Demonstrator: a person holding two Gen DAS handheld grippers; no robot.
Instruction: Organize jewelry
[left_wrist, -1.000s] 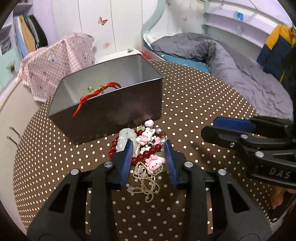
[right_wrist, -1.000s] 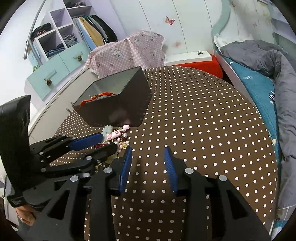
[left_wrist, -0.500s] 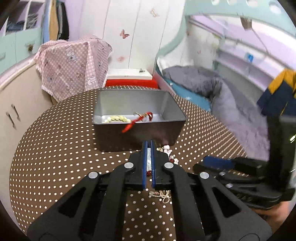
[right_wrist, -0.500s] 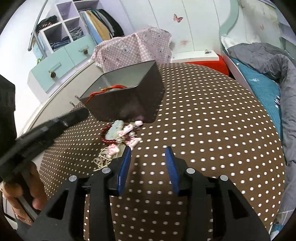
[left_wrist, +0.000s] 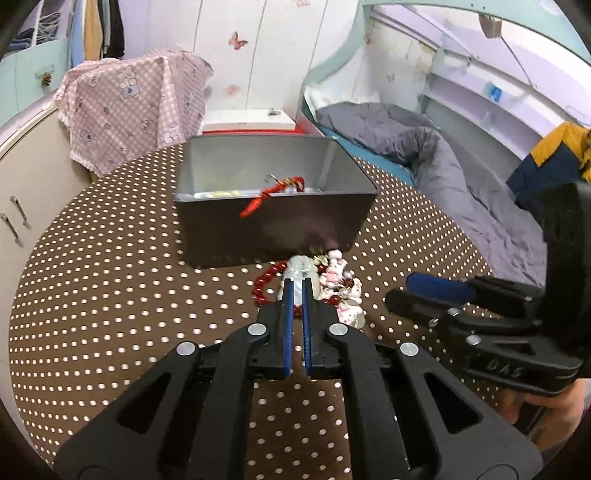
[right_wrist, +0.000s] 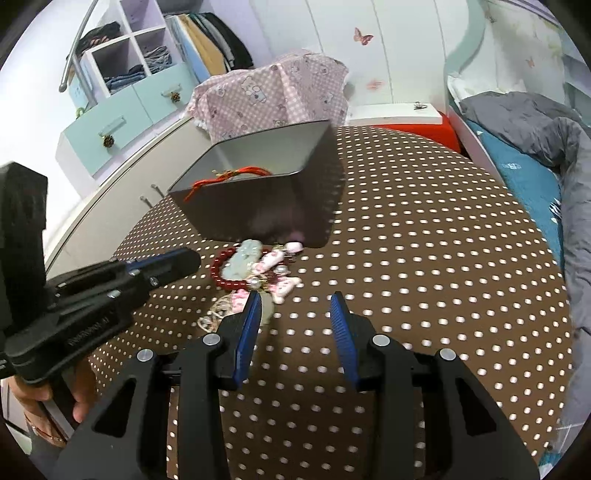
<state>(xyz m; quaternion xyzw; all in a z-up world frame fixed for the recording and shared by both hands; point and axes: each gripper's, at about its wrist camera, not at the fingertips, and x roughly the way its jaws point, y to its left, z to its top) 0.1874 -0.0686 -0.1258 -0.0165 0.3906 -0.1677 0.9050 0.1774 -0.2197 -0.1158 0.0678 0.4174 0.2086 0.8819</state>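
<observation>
A dark metal tin (left_wrist: 273, 229) (right_wrist: 258, 206) stands on the dotted table, with a red cord bracelet (left_wrist: 269, 194) (right_wrist: 225, 175) draped over its near rim. In front of it lies a pile: a red bead bracelet (left_wrist: 264, 284) (right_wrist: 221, 273), a pale jade pendant (left_wrist: 301, 266) (right_wrist: 245, 260), pink charms (left_wrist: 338, 273) (right_wrist: 280, 284) and a thin chain (right_wrist: 214, 314). My left gripper (left_wrist: 298, 283) (right_wrist: 192, 258) is shut just short of the pile, with nothing seen held. My right gripper (right_wrist: 293, 295) (left_wrist: 399, 290) is open and empty at the pile's right side.
The round table (right_wrist: 424, 258) wears a brown cloth with white dots. A pink checked cloth (left_wrist: 129, 110) covers something behind the tin, by a red and white box (left_wrist: 247, 122). A bed with a grey duvet (left_wrist: 443, 158) is on the right, cabinets (right_wrist: 122, 110) on the left.
The left jaws, open around the pile a second ago, have shut and drawn back from it. The jewelry still lies on the table. The right gripper has hardly moved.
</observation>
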